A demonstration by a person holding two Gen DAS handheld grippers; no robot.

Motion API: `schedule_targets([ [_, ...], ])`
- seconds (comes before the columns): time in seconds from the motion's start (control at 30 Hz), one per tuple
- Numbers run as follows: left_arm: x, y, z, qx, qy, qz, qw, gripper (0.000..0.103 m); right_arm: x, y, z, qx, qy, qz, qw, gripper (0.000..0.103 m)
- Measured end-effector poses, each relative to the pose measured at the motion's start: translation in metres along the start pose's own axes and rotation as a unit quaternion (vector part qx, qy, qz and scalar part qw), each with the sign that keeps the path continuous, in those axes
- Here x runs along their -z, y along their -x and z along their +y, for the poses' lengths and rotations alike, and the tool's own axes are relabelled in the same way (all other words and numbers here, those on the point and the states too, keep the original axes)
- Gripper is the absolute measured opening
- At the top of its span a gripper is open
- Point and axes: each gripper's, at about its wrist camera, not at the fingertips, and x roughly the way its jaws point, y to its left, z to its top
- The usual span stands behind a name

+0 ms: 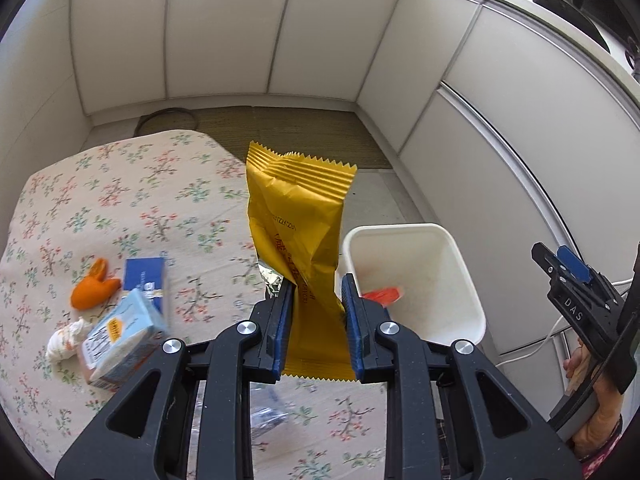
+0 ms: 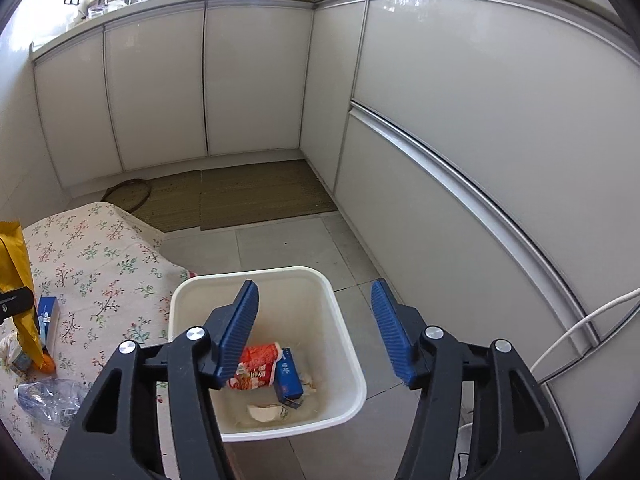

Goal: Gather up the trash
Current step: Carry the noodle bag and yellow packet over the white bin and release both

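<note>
Partly done: bin holds several items; left gripper fingers clamp yellow wrapper; right gripper fingers released, empty; table litter remains.

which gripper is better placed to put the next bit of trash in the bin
Left. The left gripper is shut on the yellow wrapper, right beside the bin. The right gripper hangs open and empty over the bin.

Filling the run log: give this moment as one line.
left gripper: shut on yellow wrapper | right gripper: open, empty, over bin | bin: red packet, blue box
</note>
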Motion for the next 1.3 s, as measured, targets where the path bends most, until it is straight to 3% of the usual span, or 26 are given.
schedule_targets([
  [0.2,-0.006,-0.018,-0.032,0.021,-0.014,-0.008,0.9997,0.023,0.005,-0.001,-0.033,0.043,-0.02,-0.007,0.999,0.085],
  [0.27,-0.009,-0.025,-0.043,0.031,-0.017,-0.009,0.9993,0.024,0.007,-0.003,-0.043,0.054,-0.028,-0.005,0.998,0.087],
  [0.47,-0.011,-0.056,-0.083,0.049,-0.043,-0.008,0.9978,0.025,0.013,-0.014,-0.068,0.078,-0.044,0.011,0.996,0.089],
  [0.67,-0.007,-0.085,-0.099,0.052,-0.058,0.004,0.9969,0.034,0.015,-0.021,-0.08,0.087,-0.058,0.018,0.994,0.089],
  [0.8,-0.006,-0.094,-0.102,0.051,-0.063,0.003,0.9967,0.055,0.014,-0.021,-0.076,0.09,-0.056,0.014,0.994,0.09],
  [1.03,-0.002,-0.094,-0.089,0.032,-0.047,0.003,0.9984,0.073,0.016,-0.021,-0.07,0.091,-0.053,0.015,0.994,0.091],
  [1.1,-0.002,-0.093,-0.083,0.022,-0.038,0.002,0.999,0.084,0.017,-0.02,-0.069,0.092,-0.051,0.014,0.994,0.093],
  [1.3,-0.001,-0.087,-0.076,-0.002,-0.033,-0.003,0.9995,0.093,0.018,-0.02,-0.06,0.09,-0.04,0.018,0.995,0.095],
])
